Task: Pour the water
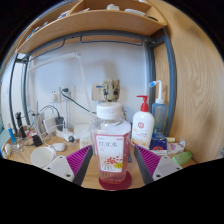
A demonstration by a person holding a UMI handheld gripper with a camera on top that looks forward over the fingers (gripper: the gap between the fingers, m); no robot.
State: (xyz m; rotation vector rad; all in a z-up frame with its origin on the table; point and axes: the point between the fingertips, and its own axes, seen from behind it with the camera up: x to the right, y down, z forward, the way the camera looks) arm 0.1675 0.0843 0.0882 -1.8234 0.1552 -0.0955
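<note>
A clear plastic bottle with a white cap, a white label with red print and pink-red liquid in its lower part stands upright between my fingers, over the wooden desk. My gripper is shut on it: the left magenta pad and the right magenta pad press on its two sides at label height. A white round cup or bowl sits on the desk beyond the left finger.
A white pump bottle and a blue-capped spray bottle stand behind the held bottle to its right. Small bottles and cables crowd the desk's back left. A wooden shelf hangs overhead. Green and pink items lie beyond the right finger.
</note>
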